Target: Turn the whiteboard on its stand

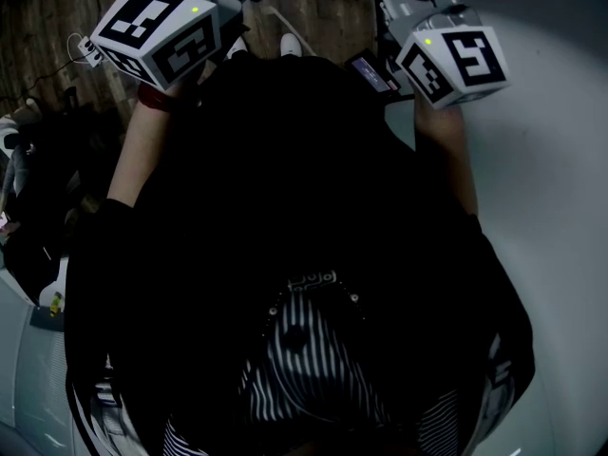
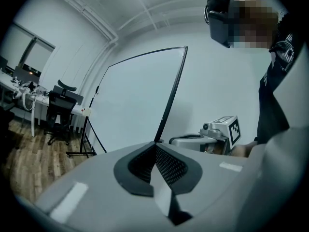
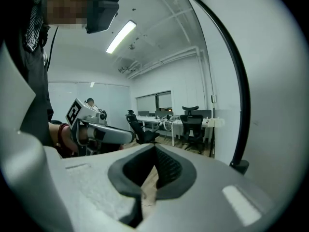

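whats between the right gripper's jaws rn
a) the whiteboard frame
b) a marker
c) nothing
c: in the right gripper view the right gripper has its jaws tip to tip with nothing held, and the whiteboard with its black frame stands apart at the right.

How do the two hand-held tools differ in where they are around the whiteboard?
The left tool faces the whiteboard from farther off, a top corner in sight; the right tool sits close beside it, its black frame sweeping past. Seen from the head, the left tool is over wooden floor, the right tool over a white surface. Both are shut, holding nothing.
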